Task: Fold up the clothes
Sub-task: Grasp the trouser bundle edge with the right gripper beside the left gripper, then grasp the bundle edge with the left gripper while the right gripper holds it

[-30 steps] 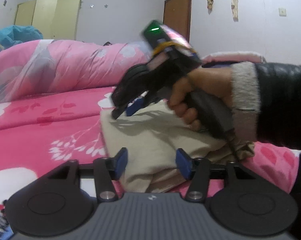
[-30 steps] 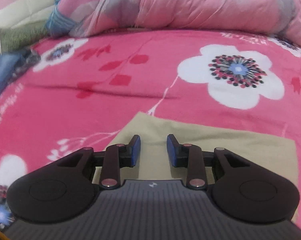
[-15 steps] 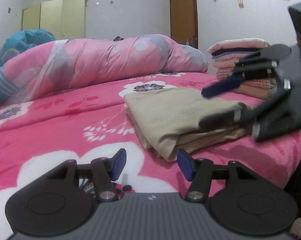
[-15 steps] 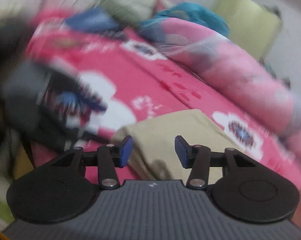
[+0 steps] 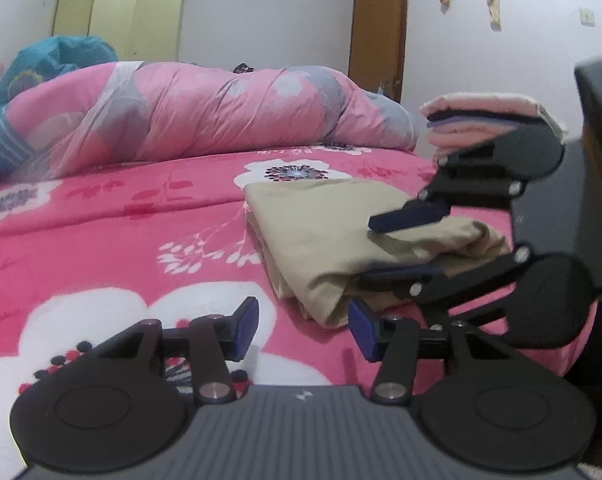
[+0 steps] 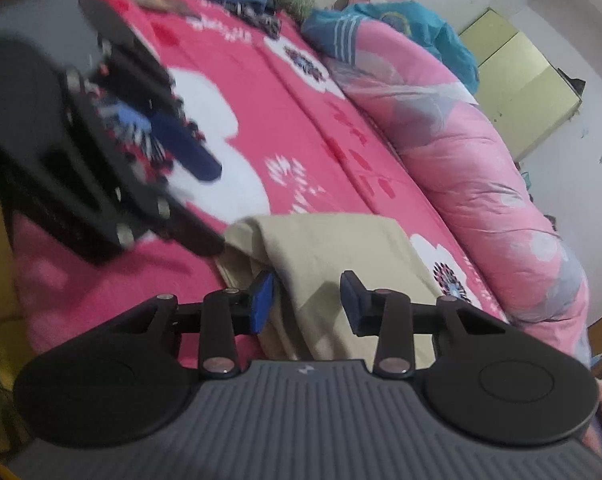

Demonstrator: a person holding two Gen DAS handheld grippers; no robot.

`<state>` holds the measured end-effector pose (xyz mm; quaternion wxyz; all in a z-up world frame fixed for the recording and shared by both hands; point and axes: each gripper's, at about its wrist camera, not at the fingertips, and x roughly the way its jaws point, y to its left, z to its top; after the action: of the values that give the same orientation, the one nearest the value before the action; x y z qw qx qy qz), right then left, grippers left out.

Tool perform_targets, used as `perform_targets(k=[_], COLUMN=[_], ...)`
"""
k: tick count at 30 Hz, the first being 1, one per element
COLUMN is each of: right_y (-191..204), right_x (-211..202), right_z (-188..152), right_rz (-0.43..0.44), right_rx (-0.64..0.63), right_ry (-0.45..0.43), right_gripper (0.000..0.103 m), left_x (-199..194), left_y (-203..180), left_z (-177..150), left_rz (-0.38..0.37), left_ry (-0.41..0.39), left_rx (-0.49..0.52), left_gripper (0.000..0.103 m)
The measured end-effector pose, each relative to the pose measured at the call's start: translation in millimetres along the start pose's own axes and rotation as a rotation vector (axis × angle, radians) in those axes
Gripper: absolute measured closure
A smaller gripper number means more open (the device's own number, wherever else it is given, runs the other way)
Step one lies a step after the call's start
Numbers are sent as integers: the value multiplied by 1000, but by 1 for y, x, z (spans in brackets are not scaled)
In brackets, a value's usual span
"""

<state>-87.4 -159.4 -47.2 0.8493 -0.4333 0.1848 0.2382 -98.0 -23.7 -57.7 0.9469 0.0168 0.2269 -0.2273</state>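
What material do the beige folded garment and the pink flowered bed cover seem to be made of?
The beige folded garment looks like thin woven fabric, perhaps cotton, matte: it shows crisp edges and fine creases. The pink flowered bed cover looks like soft fleece or plush: its surface is fuzzy and the printed flowers have blurred edges. Neither can be confirmed by sight.

Your folded beige cloth garment (image 5: 321, 224) looks smooth and matt, with soft creases at its edge. The pink flowered bedspread (image 5: 113, 248) beneath it has a fuzzy, fleecy nap, while the rolled pink quilt (image 5: 205, 112) behind shows a slight sheen and fine wrinkles. Your black plastic left gripper (image 5: 303, 326) is matt, its base ribbed, with shiny metal pivot pins and dull blue pads (image 5: 247, 316).
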Motion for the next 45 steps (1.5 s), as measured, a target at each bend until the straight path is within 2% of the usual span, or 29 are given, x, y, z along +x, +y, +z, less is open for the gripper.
perform_targets(k=[1, 3, 6, 10, 18, 21, 29, 34, 36, 39, 43, 45], right_y=[-1, -13, -32, -49, -61, -65, -66, -66, -65, -64, -50, -43], right_x=[2, 1, -2, 0, 2, 3, 5, 3, 1, -2, -6, -4], right_z=[0, 2, 2, -5, -10, -11, -13, -13, -13, -15, -15, -14], right_rz=[-8, 1, 48, 117, 158, 174, 192, 210, 201, 194, 170, 160], right_rx=[10, 101, 244, 372, 452, 480, 484, 482, 461, 417, 278, 216], right_ry=[5, -9, -33, -41, -56, -61, -63, -80, -81, -80, -61, -46], right_gripper=[80, 92, 94, 94, 94, 94, 94, 94, 94, 91, 75, 74], left_x=[-1, -4, -3, 7, 24, 26, 37, 49, 48, 46, 44, 44], left_y=[3, 11, 24, 29, 26, 29, 28, 21, 19, 21, 25, 24], left_z=[0, 0, 0, 2, 2, 3, 9, 14, 16, 17, 17, 17], left_rz=[-4, -21, -67, -84, -130, -150, -186, -109, -101, -104, -108, -107], left_ry=[-7, -21, -31, -36, -35, -40, -36, 20, 24, 28, 28, 30], left_rx=[-12, -44, -95, -82, -46, -74, -96, -91, -97, -112, -135, -144], left_gripper=[52, 52, 52, 54, 55, 56, 56, 53, 54, 54, 55, 55])
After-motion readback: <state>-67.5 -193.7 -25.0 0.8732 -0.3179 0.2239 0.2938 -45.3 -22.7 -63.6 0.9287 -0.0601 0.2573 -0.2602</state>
